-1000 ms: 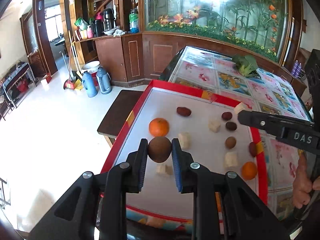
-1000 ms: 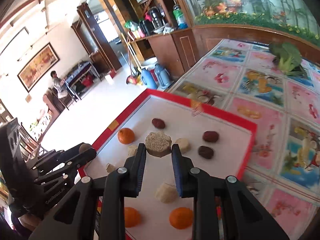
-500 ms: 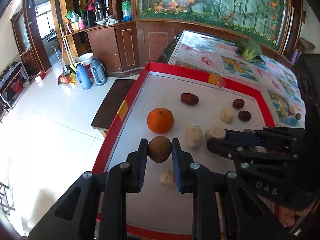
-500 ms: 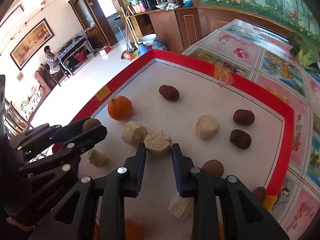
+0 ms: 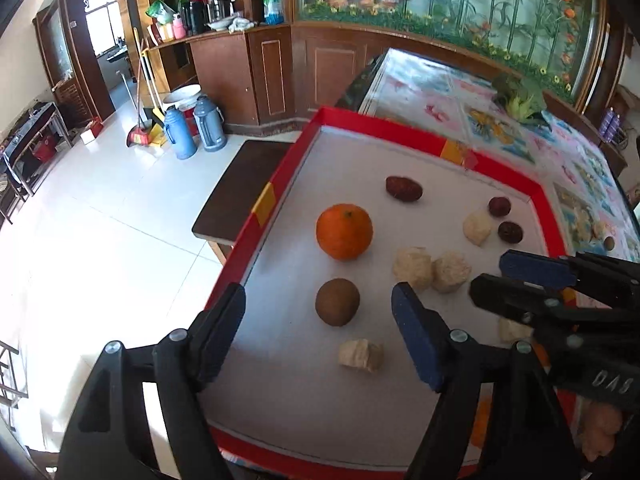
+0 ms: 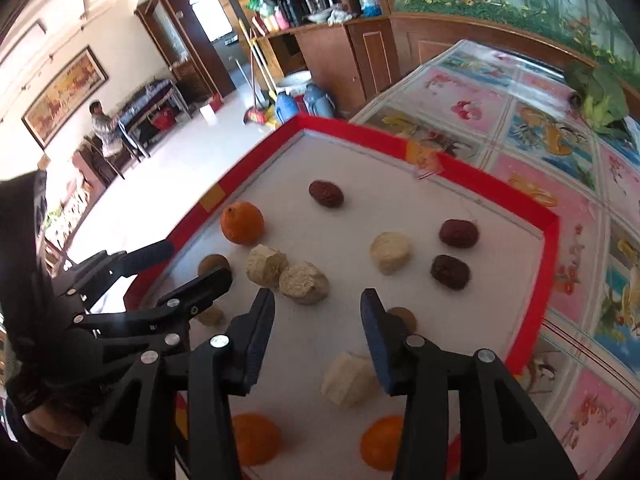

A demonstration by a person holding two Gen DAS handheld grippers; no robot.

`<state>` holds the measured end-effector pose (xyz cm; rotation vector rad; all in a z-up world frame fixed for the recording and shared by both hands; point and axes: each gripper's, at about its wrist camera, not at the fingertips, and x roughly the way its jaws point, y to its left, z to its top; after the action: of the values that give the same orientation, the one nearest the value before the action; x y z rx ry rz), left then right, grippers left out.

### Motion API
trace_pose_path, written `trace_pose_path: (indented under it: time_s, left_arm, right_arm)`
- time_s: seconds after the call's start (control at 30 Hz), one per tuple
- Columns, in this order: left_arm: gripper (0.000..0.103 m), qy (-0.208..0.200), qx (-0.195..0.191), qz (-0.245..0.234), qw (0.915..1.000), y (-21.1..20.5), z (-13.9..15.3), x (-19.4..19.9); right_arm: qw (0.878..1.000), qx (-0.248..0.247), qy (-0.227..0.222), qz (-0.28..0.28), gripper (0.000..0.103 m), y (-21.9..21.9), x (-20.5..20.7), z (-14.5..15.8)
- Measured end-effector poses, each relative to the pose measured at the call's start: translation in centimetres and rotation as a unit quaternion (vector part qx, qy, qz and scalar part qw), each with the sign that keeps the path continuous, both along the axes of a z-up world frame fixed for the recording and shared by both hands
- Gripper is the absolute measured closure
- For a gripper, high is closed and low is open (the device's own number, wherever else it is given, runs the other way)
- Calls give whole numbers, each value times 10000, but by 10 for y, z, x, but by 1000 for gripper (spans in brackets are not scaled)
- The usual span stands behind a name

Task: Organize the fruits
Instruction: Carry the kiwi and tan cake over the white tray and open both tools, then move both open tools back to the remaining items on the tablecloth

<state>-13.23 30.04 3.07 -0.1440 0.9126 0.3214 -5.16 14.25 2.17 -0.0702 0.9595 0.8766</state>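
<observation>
A white tray with a red rim (image 5: pixel 276 188) holds the fruits. My left gripper (image 5: pixel 320 308) is open and empty; a brown kiwi (image 5: pixel 337 302) lies on the tray between its fingers, below an orange (image 5: pixel 344 231). My right gripper (image 6: pixel 318 308) is open and empty just behind a beige chunk (image 6: pixel 304 282), which rests against another beige chunk (image 6: pixel 266 266). Dark red dates (image 6: pixel 326 193) (image 6: pixel 459 233) (image 6: pixel 449 271) and a third beige piece (image 6: pixel 389 252) lie farther back. The right gripper also shows in the left wrist view (image 5: pixel 520 276).
More beige chunks (image 5: pixel 360 355) (image 6: pixel 350 378), two oranges (image 6: pixel 256 438) (image 6: pixel 380 442) and a brown fruit (image 6: pixel 402 317) lie near the tray's front. The tray sits on a flowered tablecloth (image 6: pixel 540 128) with a green vegetable (image 6: pixel 598 96). A dark bench (image 5: pixel 240 184) stands to the left.
Both grippers opened. The left one let go of the kiwi below the orange. The right one let go of the beige chunk beside another chunk.
</observation>
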Motion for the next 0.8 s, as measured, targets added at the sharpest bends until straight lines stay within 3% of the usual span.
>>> trace_pose_path:
  time_s: [0.07,0.33,0.6,0.8]
  left_arm:
    - [27,-120,27,-72,9999,-8,11,-5]
    - [20,-317,118,-836,9959,-76,29,-11]
    - [13,-239,172,-1843,9824,-169,32,4]
    - [13,-214,325,-2307,9723,-219,31,45]
  right_arm:
    - [9997,128,-116,-147,52,-20,0,9]
    - [9905,311,-417,-1274,48,-130,10,22]
    - [9722,-127,-604,-2260,48,-234,28,-6]
    - [9681,-257,-378,-2464,48,-263,64,-25]
